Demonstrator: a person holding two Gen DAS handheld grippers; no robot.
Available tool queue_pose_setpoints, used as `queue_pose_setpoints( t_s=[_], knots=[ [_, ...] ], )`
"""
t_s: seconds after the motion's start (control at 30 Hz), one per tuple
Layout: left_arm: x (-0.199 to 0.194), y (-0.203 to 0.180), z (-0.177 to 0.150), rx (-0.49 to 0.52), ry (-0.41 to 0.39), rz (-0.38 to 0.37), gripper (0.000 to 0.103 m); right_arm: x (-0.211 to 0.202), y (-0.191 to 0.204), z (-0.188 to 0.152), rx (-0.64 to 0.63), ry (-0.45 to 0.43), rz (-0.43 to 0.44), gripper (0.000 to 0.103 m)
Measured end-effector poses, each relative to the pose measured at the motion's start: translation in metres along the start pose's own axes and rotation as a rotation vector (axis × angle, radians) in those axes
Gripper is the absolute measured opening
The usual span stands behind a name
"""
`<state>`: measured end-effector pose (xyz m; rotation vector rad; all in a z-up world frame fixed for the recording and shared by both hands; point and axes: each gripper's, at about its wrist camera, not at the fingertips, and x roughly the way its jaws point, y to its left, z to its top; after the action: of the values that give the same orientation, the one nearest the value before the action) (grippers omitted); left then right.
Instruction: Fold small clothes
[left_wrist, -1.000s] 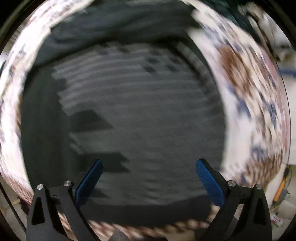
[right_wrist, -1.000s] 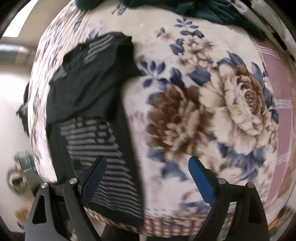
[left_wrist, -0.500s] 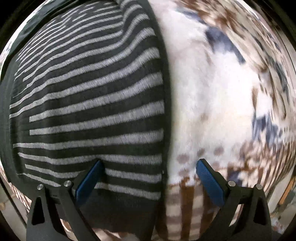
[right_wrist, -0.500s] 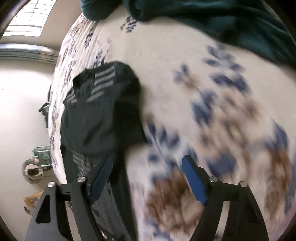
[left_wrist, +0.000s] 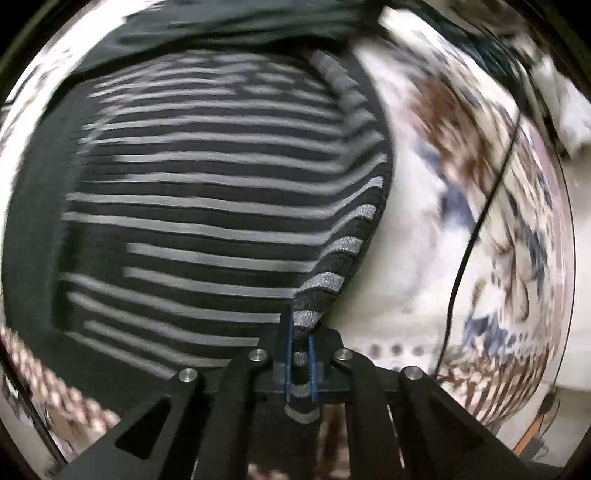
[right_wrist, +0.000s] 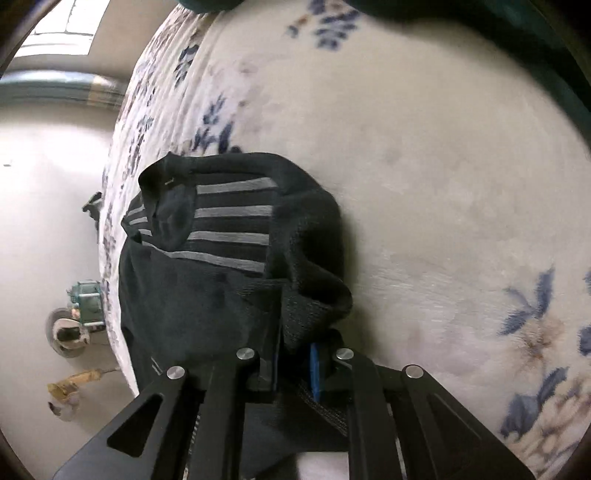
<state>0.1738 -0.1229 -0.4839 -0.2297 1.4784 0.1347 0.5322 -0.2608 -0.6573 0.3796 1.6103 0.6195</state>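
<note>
A black shirt with grey stripes (left_wrist: 207, 206) lies spread on a floral blanket (left_wrist: 424, 258). My left gripper (left_wrist: 301, 347) points straight down and is shut on the shirt's striped right edge, which is pulled up into a ridge between the blue pads. In the right wrist view the same shirt (right_wrist: 221, 236) shows its plain black part and a striped sleeve, bunched. My right gripper (right_wrist: 295, 354) has a fold of the black cloth between its pads, and its jaws are closing on it.
The blanket (right_wrist: 424, 166) covers a bed whose left edge drops to a pale floor with a small green object (right_wrist: 85, 299). A dark teal garment (right_wrist: 554, 44) lies at the far side. A thin black cable (left_wrist: 476, 229) crosses the blanket on the right.
Both grippers stood wide open earlier. The left came down on the shirt's right edge and shut on it. The right swept forward and left to the shirt's upper part and closed on black cloth.
</note>
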Motion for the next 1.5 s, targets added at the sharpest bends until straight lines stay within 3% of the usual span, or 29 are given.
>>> queue_pose_setpoints(
  t_s=[0.23, 0.4, 0.57, 0.77, 1.0, 1.13, 1.2, 1.23, 1.33, 1.4, 1.5],
  knots=[
    [-0.089, 0.098, 0.025, -0.288, -0.129, -0.032, 0.004, -0.037, 0.059, 0.008, -0.058, 0.006, -0.014, 0.011],
    [-0.123, 0.137, -0.007, -0.355, -0.198, 0.010, 0.004, -0.038, 0.134, 0.020, -0.148, 0.011, -0.071, 0.011],
    [-0.116, 0.196, -0.003, -0.407, -0.206, 0.035, 0.004, 0.012, 0.221, 0.033, -0.165, 0.041, -0.149, 0.011],
    [-0.095, 0.270, -0.008, -0.473, -0.184, 0.018, 0.004, 0.109, 0.316, 0.044, -0.211, 0.066, -0.238, 0.011],
    [-0.083, 0.343, -0.014, -0.543, -0.157, -0.027, 0.004, 0.200, 0.380, 0.049, -0.210, 0.128, -0.302, 0.011],
    [-0.053, 0.377, -0.017, -0.570, -0.109, -0.064, 0.004, 0.246, 0.404, 0.050, -0.204, 0.180, -0.371, 0.013],
    [-0.031, 0.390, -0.021, -0.566, -0.074, -0.070, 0.004, 0.261, 0.407, 0.053, -0.165, 0.218, -0.344, 0.034],
    [-0.024, 0.395, -0.023, -0.558, -0.066, -0.099, 0.005, 0.263, 0.409, 0.053, -0.147, 0.229, -0.301, 0.039],
    [-0.017, 0.404, -0.025, -0.545, -0.047, -0.174, 0.008, 0.254, 0.415, 0.049, -0.085, 0.277, -0.050, 0.051],
    [-0.015, 0.411, -0.027, -0.537, -0.029, -0.237, 0.009, 0.239, 0.413, 0.047, -0.062, 0.267, 0.052, 0.054],
    [-0.016, 0.423, -0.034, -0.550, -0.018, -0.315, 0.018, 0.206, 0.405, 0.043, -0.089, 0.162, -0.050, 0.058]
  ],
)
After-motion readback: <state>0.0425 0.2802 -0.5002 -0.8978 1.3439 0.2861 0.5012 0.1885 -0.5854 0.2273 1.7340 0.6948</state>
